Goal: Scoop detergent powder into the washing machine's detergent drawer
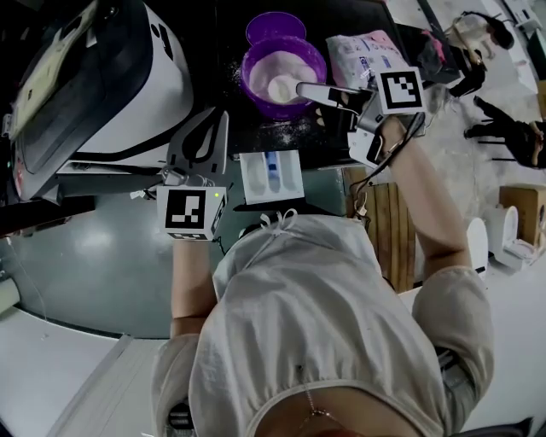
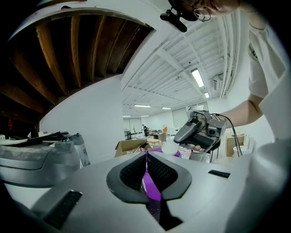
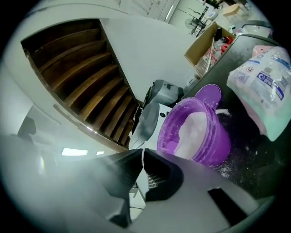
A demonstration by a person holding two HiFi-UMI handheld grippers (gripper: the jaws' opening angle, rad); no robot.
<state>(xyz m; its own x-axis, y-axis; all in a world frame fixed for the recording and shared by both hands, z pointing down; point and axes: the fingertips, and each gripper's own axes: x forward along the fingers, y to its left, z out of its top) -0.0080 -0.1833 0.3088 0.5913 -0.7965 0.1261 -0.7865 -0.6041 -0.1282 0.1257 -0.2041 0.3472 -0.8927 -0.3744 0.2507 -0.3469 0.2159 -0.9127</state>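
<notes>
While the left gripper (image 2: 146,154), nearest the person, is pinched tight on a thin purple strip (image 2: 153,189) I can't identify, the open detergent drawer (image 1: 252,175) juts out just beside it, white with a blue slot. Beyond that, the right gripper (image 1: 328,92) clamps the handle of a white scoop (image 1: 284,88), its cup down in the powder-filled purple bowl (image 1: 256,61). Farther back lie a purple lid (image 1: 275,26) and the detergent bag (image 1: 363,51).

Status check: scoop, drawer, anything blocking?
Right gripper shut on white plastic scoop, in round purple powder bowl. Left gripper shut on thin purple strip. White detergent drawer open near bowl; nothing blocking seen.
</notes>
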